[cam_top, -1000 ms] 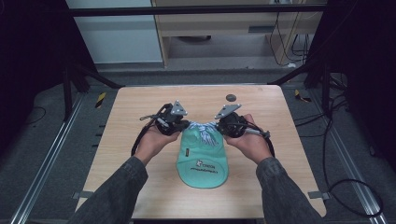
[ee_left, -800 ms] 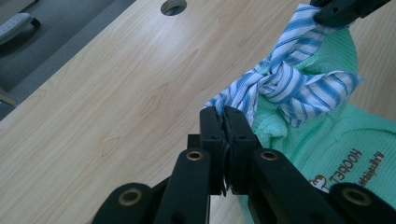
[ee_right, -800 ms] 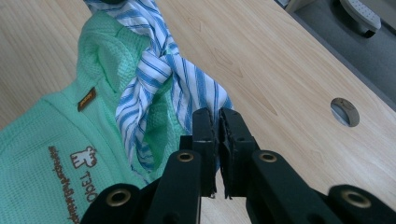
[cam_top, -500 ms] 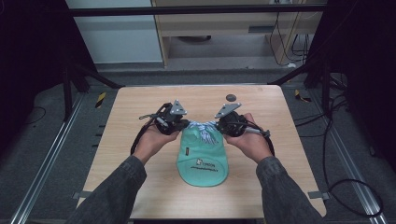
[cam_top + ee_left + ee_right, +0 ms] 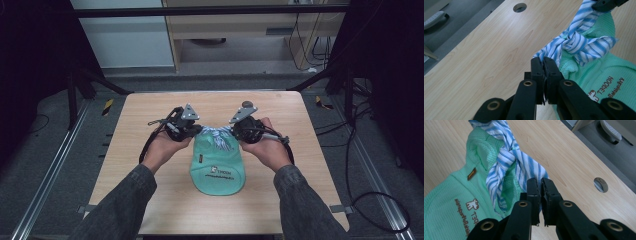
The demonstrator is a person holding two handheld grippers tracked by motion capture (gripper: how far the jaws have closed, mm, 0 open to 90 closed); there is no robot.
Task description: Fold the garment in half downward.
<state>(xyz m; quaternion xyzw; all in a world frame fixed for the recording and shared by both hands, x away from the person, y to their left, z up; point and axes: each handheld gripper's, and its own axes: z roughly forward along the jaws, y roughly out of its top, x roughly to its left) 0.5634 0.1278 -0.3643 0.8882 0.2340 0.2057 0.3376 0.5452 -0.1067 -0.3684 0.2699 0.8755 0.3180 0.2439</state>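
Nothing moved: each hand-held gripper stays clamped, seemingly on striped tie.

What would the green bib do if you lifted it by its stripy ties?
The green bib would probably droop, since its waffle cloth lies soft and creased. It looks light. The stripy ties seem unlikely to slip: they are knotted, and both grippers' jaws pinch the ends.
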